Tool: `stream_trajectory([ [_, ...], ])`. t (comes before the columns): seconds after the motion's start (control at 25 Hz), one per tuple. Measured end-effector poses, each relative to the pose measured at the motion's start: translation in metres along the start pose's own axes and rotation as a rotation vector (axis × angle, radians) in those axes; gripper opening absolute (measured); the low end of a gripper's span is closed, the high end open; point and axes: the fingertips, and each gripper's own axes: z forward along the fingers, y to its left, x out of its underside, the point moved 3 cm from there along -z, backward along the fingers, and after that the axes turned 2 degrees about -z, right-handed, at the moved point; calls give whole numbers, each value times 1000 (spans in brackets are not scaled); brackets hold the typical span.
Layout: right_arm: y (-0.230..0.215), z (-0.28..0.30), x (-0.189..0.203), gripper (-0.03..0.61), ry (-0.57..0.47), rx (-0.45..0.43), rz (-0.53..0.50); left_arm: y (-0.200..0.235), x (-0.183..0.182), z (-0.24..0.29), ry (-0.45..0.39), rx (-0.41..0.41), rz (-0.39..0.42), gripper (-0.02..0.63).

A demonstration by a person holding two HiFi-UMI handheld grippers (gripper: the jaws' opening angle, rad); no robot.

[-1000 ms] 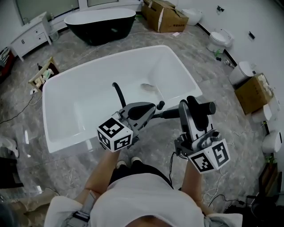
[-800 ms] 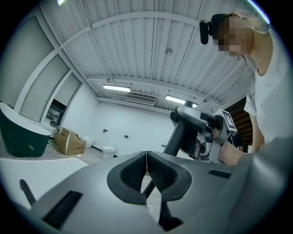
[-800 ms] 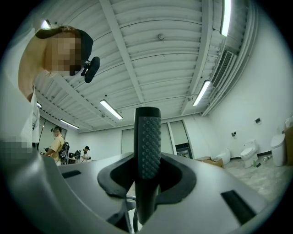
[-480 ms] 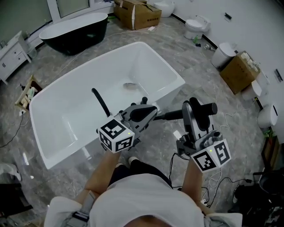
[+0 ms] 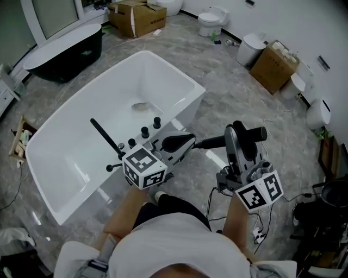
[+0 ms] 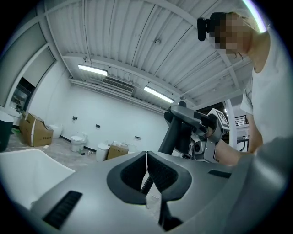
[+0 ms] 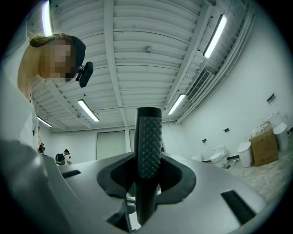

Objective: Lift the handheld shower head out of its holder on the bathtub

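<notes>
The white bathtub (image 5: 70, 146) lies left of centre in the head view, with a black spout (image 5: 103, 136) and black knobs (image 5: 144, 131) on its near rim. My right gripper (image 5: 242, 136) (image 7: 147, 157) is shut on the black studded handle of the shower head (image 5: 215, 142) (image 7: 149, 151), which lies level and points left, off the tub, beyond its near right corner. My left gripper (image 5: 187, 142) (image 6: 146, 154) meets the handle's free end, tips together. A ribbed hose (image 6: 146, 183) shows in the gap behind the tips; I cannot tell if it is pinched.
A black bathtub (image 5: 65, 46) stands at the back left. Cardboard boxes (image 5: 133, 16) (image 5: 274, 65) and toilets (image 5: 209, 21) line the far wall and right side. Cables (image 5: 255, 233) lie on the grey marble floor by the person's feet (image 5: 157, 195).
Both grippers have carried the shower head rightward, from over the tub's near rim to past its near right corner. The tub has slid left in view and the knobs have appeared.
</notes>
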Motion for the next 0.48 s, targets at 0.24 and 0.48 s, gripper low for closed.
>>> stream_trajectory([
  [0.24,-24,-32,-3,117,0,80,5,-21,11,30,20,69,-11,11],
  [0.48,-40,-59,12,117,41,158,14,-36,27,45,48,96,-36,11],
])
